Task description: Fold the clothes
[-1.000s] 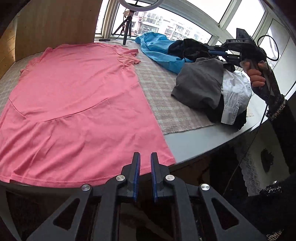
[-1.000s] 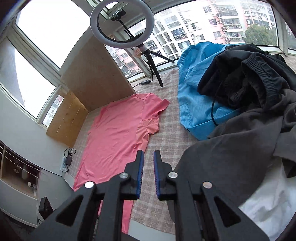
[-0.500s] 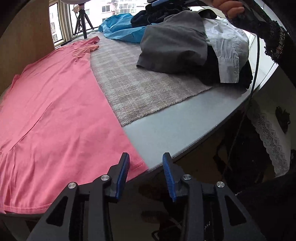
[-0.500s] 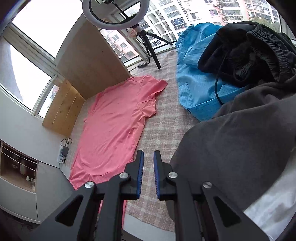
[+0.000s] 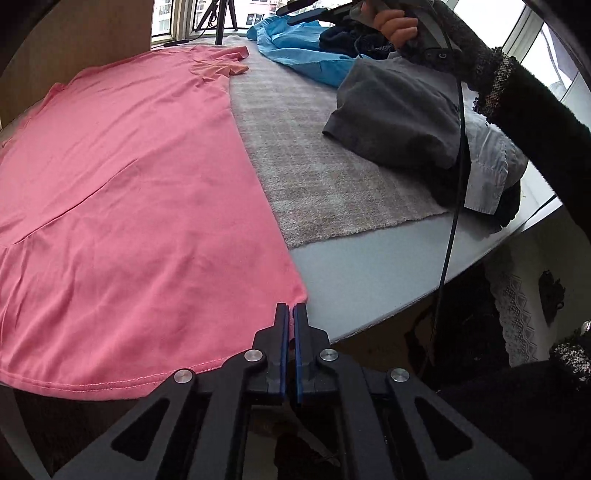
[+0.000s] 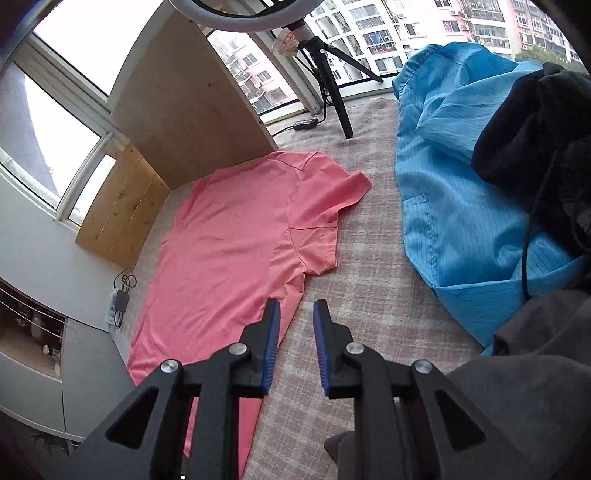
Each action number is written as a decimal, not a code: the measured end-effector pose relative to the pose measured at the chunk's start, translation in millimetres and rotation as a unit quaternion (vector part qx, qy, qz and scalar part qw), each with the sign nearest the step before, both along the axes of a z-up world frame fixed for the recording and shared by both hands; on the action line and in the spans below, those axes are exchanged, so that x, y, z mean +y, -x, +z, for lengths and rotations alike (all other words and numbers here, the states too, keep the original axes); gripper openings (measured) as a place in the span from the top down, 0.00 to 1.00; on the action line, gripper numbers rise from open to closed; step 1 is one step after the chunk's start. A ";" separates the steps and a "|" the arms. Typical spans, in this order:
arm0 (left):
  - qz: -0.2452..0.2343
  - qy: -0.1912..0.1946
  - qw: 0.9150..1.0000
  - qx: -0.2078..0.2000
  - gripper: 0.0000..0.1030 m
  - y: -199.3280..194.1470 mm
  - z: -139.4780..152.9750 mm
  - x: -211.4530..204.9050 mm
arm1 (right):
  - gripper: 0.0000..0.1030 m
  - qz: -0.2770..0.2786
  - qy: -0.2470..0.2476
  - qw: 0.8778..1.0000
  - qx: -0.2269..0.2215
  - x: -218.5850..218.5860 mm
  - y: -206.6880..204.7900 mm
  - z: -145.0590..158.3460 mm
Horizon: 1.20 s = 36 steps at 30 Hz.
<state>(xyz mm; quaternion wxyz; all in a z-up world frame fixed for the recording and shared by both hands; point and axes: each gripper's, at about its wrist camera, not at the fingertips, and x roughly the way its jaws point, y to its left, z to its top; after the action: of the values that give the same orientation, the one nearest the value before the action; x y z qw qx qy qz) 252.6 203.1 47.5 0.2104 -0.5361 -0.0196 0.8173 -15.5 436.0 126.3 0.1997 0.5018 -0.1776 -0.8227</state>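
A pink T-shirt point(image 5: 129, 184) lies flat on the table, its collar toward the window. My left gripper point(image 5: 290, 306) sits at the near right corner of the hem. Its jaws are shut, with pink fabric showing in the slit between them. In the right wrist view the same pink T-shirt point(image 6: 229, 251) lies ahead. My right gripper point(image 6: 296, 302) hovers over its side edge just below the folded-in sleeve. Its jaws are opening and nothing is between them. The person's hand point(image 5: 395, 22) that holds it shows at the top of the left wrist view.
A pile lies to the right on the checked mat point(image 5: 332, 166): blue garment point(image 6: 461, 184), grey garment point(image 5: 399, 110), white shirt point(image 5: 487, 170), black garment point(image 6: 535, 140). A ring-light tripod point(image 6: 332, 92) and wooden board point(image 6: 184, 122) stand at the back. The table's edge point(image 5: 369, 280) curves close by; a cable point(image 5: 454, 206) hangs over it.
My left gripper opened, shifted to the shirt's hem corner and shut there. My right gripper came down from over the pile toward the shirt's sleeve side, and its jaws spread apart.
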 end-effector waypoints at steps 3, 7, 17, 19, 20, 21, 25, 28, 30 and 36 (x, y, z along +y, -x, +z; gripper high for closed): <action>0.021 -0.018 1.000 0.001 0.98 2.1 14.7 -8.4 | 0.75 -0.002 -0.016 1.000 0.001 -4.9 53.6 -14.9; 0.056 -0.031 0.998 -0.001 0.98 10.3 27.3 -21.6 | 0.65 -0.015 -0.030 0.999 -0.008 -7.9 119.2 -38.0; 0.100 -0.049 0.994 -0.017 0.98 22.8 22.3 -38.7 | 0.65 0.015 -0.086 0.995 -0.048 -22.8 182.6 -96.1; 0.105 -0.058 0.993 -0.018 0.98 22.1 22.4 -42.5 | 0.64 0.024 -0.089 0.995 -0.040 -25.6 182.9 -95.7; 0.106 -0.060 0.992 -0.018 0.98 22.0 22.7 -43.8 | 0.64 0.027 -0.095 0.994 -0.039 -27.4 183.3 -95.7; 0.105 -0.063 0.992 -0.019 0.98 22.1 22.7 -45.1 | 0.65 0.029 -0.100 0.994 -0.039 -28.7 183.8 -95.3; 0.116 -0.083 0.990 -0.015 0.98 21.4 26.3 -56.8 | 0.96 0.047 -0.098 0.993 -0.052 -36.0 184.6 -92.4; 0.133 -0.098 0.986 -0.006 0.98 19.0 32.8 -74.0 | 0.96 0.043 -0.106 0.992 -0.050 -42.3 186.4 -79.0; 0.153 -0.100 0.983 0.002 0.98 16.5 36.8 -89.3 | 0.96 0.033 -0.095 0.993 -0.061 -46.3 191.3 -66.5; 0.232 -0.098 0.968 0.020 0.98 2.2 34.3 -150.0 | 0.96 0.035 -0.075 0.994 -0.070 -95.1 212.1 -19.3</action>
<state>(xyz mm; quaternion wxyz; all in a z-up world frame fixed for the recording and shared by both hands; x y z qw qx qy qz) 250.4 53.1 81.8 0.0673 -0.4772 -0.2192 0.8484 -227.6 340.8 106.9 0.1768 0.5779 -0.1111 -0.7889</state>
